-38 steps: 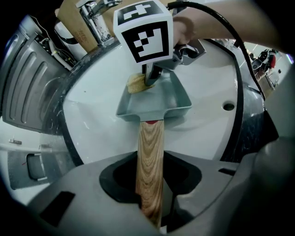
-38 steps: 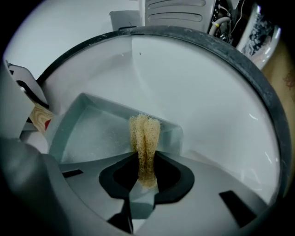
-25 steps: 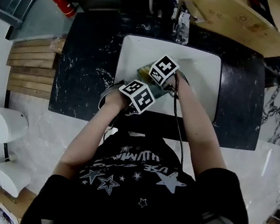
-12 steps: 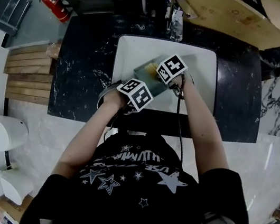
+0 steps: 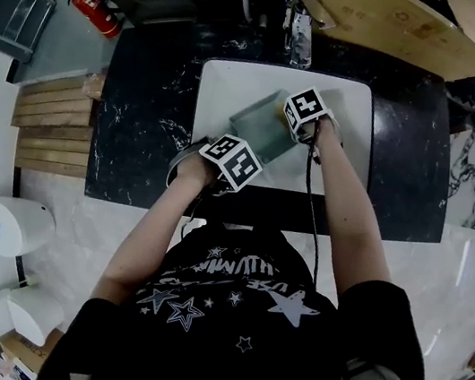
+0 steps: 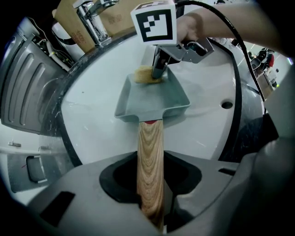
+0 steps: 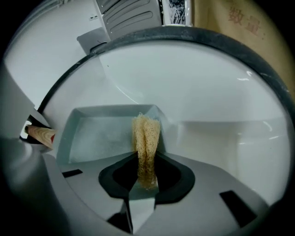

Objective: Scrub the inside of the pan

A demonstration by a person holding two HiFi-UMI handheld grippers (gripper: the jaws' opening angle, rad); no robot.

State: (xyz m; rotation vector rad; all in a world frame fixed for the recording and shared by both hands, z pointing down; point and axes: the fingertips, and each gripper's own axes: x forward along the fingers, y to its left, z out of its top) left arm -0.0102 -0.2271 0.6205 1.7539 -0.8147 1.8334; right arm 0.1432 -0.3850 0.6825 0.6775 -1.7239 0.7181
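One black marble bench (image 5: 142, 113) under everything, white sink (image 5: 230, 79) sunk mid-bench, cardboard box (image 5: 395, 21) and faucet (image 6: 94, 20) along the far edge. Bare basin right of grey square pan (image 5: 257, 129), inside the sink. Left tool (image 6: 151, 196) clamped on the pan's wooden handle (image 6: 150, 152); right tool (image 7: 146, 177) clamped on loofah scrubber (image 7: 146, 138) at the pan's far corner.

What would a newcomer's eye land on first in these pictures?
A square grey pan sits in the white sink, its wooden handle clamped in the left gripper. The right gripper pinches a yellow mesh scrubber at the pan's far corner.
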